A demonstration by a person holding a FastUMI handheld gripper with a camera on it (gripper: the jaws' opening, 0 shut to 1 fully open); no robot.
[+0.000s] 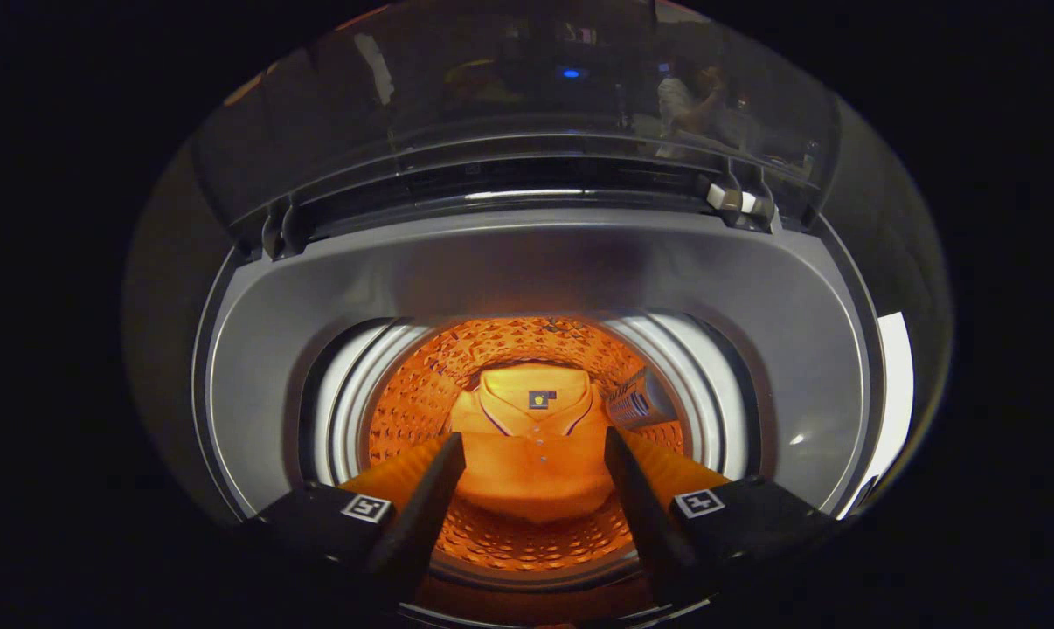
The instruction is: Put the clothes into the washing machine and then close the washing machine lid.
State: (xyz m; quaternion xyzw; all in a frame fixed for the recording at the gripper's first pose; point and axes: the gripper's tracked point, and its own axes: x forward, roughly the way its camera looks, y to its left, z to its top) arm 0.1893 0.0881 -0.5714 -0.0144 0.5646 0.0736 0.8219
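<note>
A folded orange polo shirt [531, 454] lies at the bottom of the washing machine drum [422, 389], collar toward the far side. My gripper [534, 450] hangs above the drum mouth, open, its two fingers wide apart with nothing held; the shirt shows in the gap between them, well below. The drum's perforated wall glows orange. The transparent lid [527, 87] stands raised behind the opening, hinged at the back.
A grey top deck [256, 349] rings the drum opening. A ribbed lint filter [636, 402] sits on the drum's right wall. A person is mirrored faintly in the lid [693, 96]. Hinge blocks [737, 201] sit at the lid's base.
</note>
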